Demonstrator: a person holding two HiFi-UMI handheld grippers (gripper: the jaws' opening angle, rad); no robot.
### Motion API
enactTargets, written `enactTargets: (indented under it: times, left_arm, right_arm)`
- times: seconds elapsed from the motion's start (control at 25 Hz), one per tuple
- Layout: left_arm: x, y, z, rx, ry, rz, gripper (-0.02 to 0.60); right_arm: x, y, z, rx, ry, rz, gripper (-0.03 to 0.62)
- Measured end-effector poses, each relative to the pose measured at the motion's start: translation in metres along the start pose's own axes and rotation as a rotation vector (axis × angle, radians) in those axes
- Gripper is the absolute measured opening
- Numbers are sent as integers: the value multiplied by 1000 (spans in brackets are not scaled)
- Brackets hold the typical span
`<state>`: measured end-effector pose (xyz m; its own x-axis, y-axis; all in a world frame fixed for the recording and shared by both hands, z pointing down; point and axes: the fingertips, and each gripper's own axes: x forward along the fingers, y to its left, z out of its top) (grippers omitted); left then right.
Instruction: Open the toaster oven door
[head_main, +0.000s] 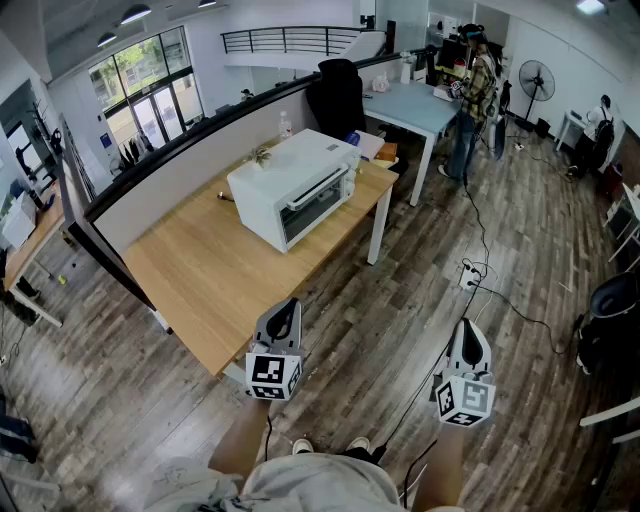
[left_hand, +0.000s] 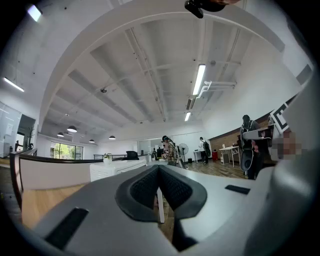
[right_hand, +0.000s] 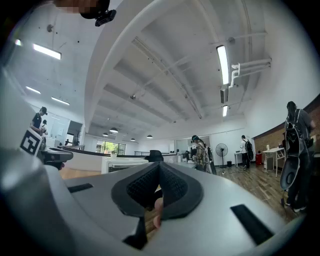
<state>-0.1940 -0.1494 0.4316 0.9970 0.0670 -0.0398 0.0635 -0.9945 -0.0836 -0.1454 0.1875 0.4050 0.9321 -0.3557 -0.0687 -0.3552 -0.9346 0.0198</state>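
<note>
The white toaster oven (head_main: 296, 186) stands at the far end of the wooden table (head_main: 200, 280), its glass door closed and the handle along the door's top edge. Both grippers hang over the floor in front of the table, well short of the oven. My left gripper (head_main: 284, 314) is by the table's near corner, its jaws shut and empty. My right gripper (head_main: 469, 338) is further right, also shut with nothing between its pads. The oven shows small and distant in the left gripper view (left_hand: 114, 169) and the right gripper view (right_hand: 126, 164).
A grey partition (head_main: 170, 165) runs along the table's far side. A black office chair (head_main: 336, 96) and a pale desk (head_main: 410, 106) stand beyond it. A person (head_main: 474, 92) stands by that desk, near a fan (head_main: 535, 80). A power strip (head_main: 468, 272) and cables lie on the floor.
</note>
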Motion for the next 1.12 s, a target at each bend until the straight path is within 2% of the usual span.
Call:
enactTargets:
  times: [0.48, 1.12]
  left_arm:
    - [20, -44, 7, 33, -10, -47, 9]
    - [59, -137, -5, 35, 19, -109, 9]
  right_arm:
    - [-7, -28, -7, 37, -4, 14, 21]
    - [-15, -104, -27, 99, 1, 21, 21]
